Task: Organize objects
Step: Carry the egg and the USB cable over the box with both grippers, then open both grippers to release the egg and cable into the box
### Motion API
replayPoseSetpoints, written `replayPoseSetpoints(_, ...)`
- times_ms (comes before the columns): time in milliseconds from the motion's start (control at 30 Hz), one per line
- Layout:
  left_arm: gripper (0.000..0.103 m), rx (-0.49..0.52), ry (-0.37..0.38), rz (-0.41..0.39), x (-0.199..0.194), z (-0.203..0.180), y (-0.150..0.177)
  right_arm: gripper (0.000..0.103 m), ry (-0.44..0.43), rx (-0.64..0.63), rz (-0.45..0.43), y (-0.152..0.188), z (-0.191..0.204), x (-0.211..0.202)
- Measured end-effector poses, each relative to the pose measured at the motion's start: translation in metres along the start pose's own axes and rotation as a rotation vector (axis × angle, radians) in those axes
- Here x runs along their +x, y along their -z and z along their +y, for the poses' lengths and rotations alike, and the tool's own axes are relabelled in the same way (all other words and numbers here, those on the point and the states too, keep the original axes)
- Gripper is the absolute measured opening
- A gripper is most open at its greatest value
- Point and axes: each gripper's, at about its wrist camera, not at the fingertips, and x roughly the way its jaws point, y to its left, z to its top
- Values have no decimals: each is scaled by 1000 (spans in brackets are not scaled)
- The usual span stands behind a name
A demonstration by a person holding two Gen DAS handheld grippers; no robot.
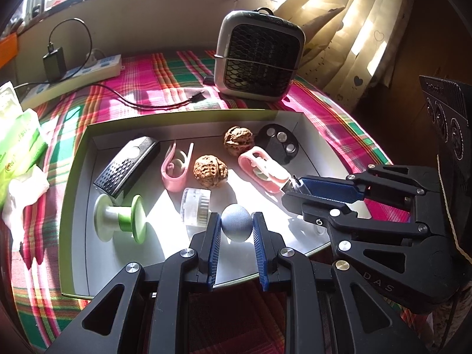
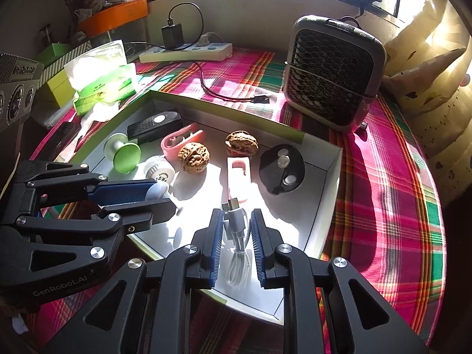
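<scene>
A shallow white tray [image 1: 77,159] [image 2: 330,183] on the plaid tablecloth holds small items. My left gripper [image 1: 237,224] is shut on a grey-blue ball [image 1: 237,226] over the tray's near edge; the ball also shows in the right wrist view [image 2: 157,190]. My right gripper [image 2: 236,221] is shut on a coiled white USB cable [image 2: 237,236] above the tray's near side; in the left wrist view it [image 1: 295,183] comes in from the right. In the tray lie two walnuts [image 1: 210,171] [image 1: 238,141], two pink clips [image 1: 176,166] [image 1: 262,168], a green spool [image 1: 121,217], a black grille box [image 1: 127,165], a black disc [image 1: 277,144] and a clear cap [image 1: 195,206].
A small fan heater [image 1: 259,56] [image 2: 333,70] stands behind the tray. A power strip with charger [image 1: 76,69] [image 2: 185,50] and a black cable [image 1: 141,100] lie at the back left. A green tissue pack [image 1: 17,135] [image 2: 103,82] sits left of the tray.
</scene>
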Motion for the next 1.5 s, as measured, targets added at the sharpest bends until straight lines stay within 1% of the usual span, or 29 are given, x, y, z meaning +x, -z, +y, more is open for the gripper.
replayPoseSetpoints(100,20,-3,2,1,1,1,1,20,4,-2,11,2,1,3)
replayPoseSetpoints(733,21,-12,2,10,3,2,0,20,-5,11,10,2,0,3)
replayPoseSetpoints(1167,29,-23,-17,11,2,4,1,20,1,19,9,3,2,1)
replayPoseSetpoints(1333,33,-20,-24,0,-3,3,2,20,7,38,-2,5,2,-2)
replayPoseSetpoints(1367,33,-15,-37,-5,-5,2,3,20,10,38,-7,6,3,-4)
replayPoseSetpoints(1433,34,-5,-51,-15,-9,-1,4,20,16,38,-16,7,4,-7)
replayPoseSetpoints(1500,34,-9,-48,-22,-13,-2,6,21,27,46,-26,10,6,-11)
